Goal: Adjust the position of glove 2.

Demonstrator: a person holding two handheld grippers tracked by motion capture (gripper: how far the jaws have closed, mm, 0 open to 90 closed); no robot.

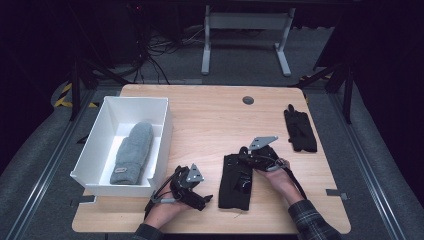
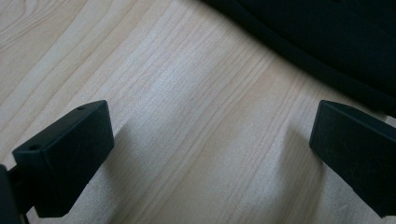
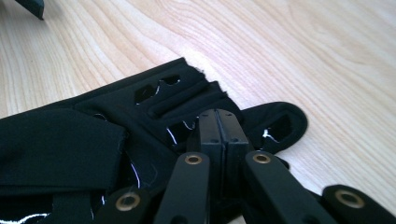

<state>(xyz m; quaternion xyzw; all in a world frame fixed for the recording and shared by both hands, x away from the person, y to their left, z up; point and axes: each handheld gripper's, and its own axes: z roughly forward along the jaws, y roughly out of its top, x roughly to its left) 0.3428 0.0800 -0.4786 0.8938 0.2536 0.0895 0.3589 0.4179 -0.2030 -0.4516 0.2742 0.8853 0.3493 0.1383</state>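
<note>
The black glove is lying flat on the wooden table near the front edge, and from the high view I'm judging the sorting job as roughly a third done: a grey mitten is already sitting inside the white box at the left, this glove is the one I'm working now, and a second black glove is waiting well apart at the far right, untouched. I'm seeing the right gripper pressing in on the glove's upper right part, while the left gripper is resting low between the box and the glove, just beside the glove's left edge. Moving to the left gripper view, I'm looking at both jaws standing wide apart with nothing but bare wood between them, and the dark fabric is running across the top right corner, close to one jaw but not touching as far as I can tell. Now the right gripper view: my jaws are pressed together, pinching a fold of the cut-out fabric at the tips, so I'm reading this as a grip on the glove, with lifting it and carrying it to the box left to do.
</note>
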